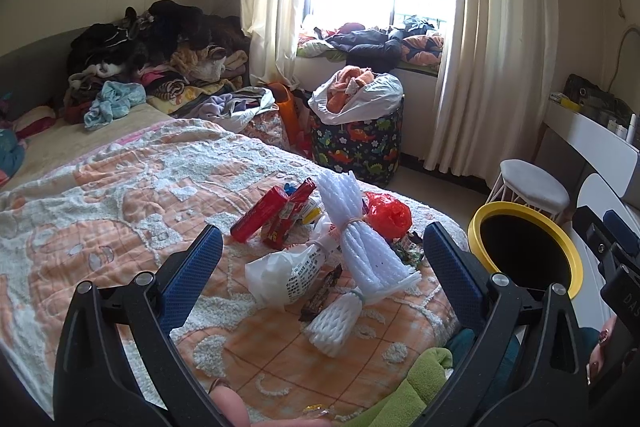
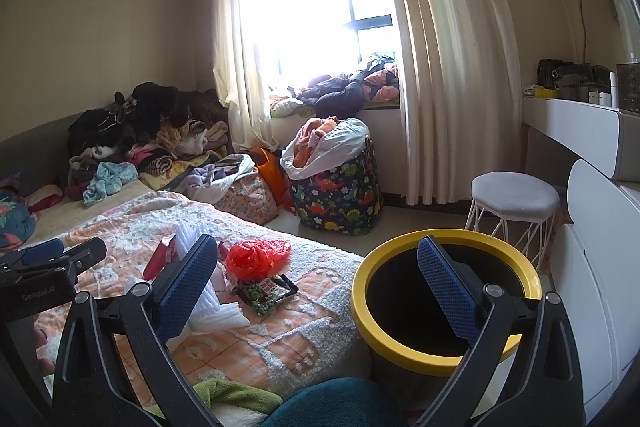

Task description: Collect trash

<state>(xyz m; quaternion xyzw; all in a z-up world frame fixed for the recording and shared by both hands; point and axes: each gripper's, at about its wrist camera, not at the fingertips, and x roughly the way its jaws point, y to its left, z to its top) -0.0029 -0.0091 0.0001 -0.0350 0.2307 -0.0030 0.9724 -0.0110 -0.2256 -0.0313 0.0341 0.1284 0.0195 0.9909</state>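
Observation:
Trash lies on the bed's orange and white quilt (image 1: pixel 100 211): red snack boxes (image 1: pixel 260 215), a tied bundle of white foam netting (image 1: pixel 360 239), a smaller foam net (image 1: pixel 336 323), a white plastic bag (image 1: pixel 280 275), a dark wrapper (image 1: pixel 320 295) and a red plastic bag (image 1: pixel 388 215). A yellow-rimmed bin (image 2: pixel 440 303) stands beside the bed. My left gripper (image 1: pixel 320 267) is open and empty, above the trash pile. My right gripper (image 2: pixel 316 291) is open and empty, between the bed edge and the bin. A green printed packet (image 2: pixel 266 293) lies near the red bag (image 2: pixel 256 259).
A dinosaur-print laundry basket (image 2: pixel 340 195) with a white bag stands by the window. Clothes are heaped at the bed's far end (image 1: pixel 140 59). A white stool (image 2: pixel 514 203) and a white dresser (image 2: pixel 600 267) stand right of the bin. Green and teal cloth (image 2: pixel 280 403) lies at the near edge.

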